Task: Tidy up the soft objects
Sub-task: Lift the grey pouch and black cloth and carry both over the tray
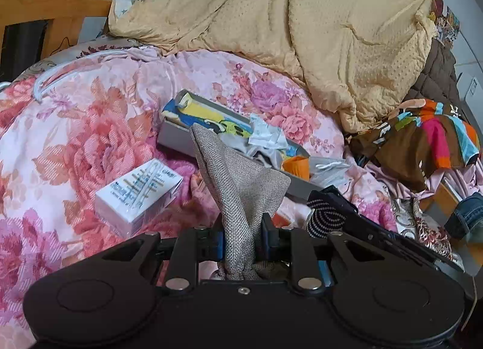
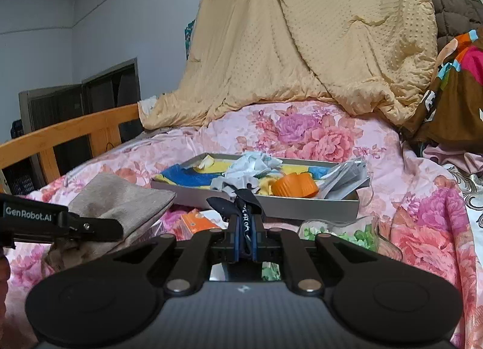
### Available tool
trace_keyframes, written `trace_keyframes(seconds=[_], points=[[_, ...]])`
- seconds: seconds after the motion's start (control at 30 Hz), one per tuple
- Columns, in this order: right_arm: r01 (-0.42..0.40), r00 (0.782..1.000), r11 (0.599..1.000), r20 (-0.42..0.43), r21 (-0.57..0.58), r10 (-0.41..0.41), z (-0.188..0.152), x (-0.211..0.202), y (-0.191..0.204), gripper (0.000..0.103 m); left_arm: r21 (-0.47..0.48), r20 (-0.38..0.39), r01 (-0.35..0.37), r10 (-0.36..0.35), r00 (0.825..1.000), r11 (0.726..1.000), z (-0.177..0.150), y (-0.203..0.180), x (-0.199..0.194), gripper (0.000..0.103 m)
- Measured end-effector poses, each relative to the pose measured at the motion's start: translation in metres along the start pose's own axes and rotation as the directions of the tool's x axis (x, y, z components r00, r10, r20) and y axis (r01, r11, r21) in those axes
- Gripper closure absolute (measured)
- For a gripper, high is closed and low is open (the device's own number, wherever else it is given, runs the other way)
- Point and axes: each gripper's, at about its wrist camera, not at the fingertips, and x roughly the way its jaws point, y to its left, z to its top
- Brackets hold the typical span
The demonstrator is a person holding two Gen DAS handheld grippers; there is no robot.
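While both tools hang low over the bed, each already has a piece of soft goods pinched in it. Nearest to me, the left gripper (image 1: 243,235) is clamped on a grey woven cloth (image 1: 235,179), which stands up from the pads in a loose peak; it looks held clear of the bedding so it can be carried rather than dragged. Just to its right, the right gripper (image 2: 244,238) is squeezed tight on a dark sock (image 2: 246,213) with pale lettering, only a thin strip of fabric between the pads, the rest bunched in front. I judge both are mid-carry.

Below them a pink floral quilt (image 1: 75,125) covers the bed, with a small white carton (image 1: 140,195) lying on it near the left tool. A little further on sits a shallow grey box (image 2: 302,207), the likely collecting spot, since it already holds blue and yellow cloth (image 2: 187,176), crumpled white fabric (image 2: 253,164), an orange cap (image 2: 294,187) and some folded paper (image 2: 347,176). It is crowded, so anything dropped in carelessly could spill over the low rim.

Beyond the box a big tan blanket (image 2: 302,46) is heaped up against the wall, with a striped brown garment (image 1: 422,137) slumped at its right. A wooden bed rail (image 2: 75,131) runs along the far left.
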Motion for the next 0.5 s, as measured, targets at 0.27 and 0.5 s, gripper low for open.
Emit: trace_keyframes(seconds=[0.27, 0.5], points=[[-0.055, 0.996, 0.998, 0.074, 0.024, 0.053, 0.011, -0.012, -0.002, 0.095, 0.017, -0.024, 0.114, -0.113, 0.993, 0.993, 0.021, -0.012, 0.003, 0.078], [-0.089, 0.986, 0.994, 0.146, 0.06, 0.079, 0.041, 0.02, -0.013, 0.095, 0.031, 0.014, 0.093, -0.093, 0.996, 0.995, 0.051, -0.022, 0.018, 0.078]])
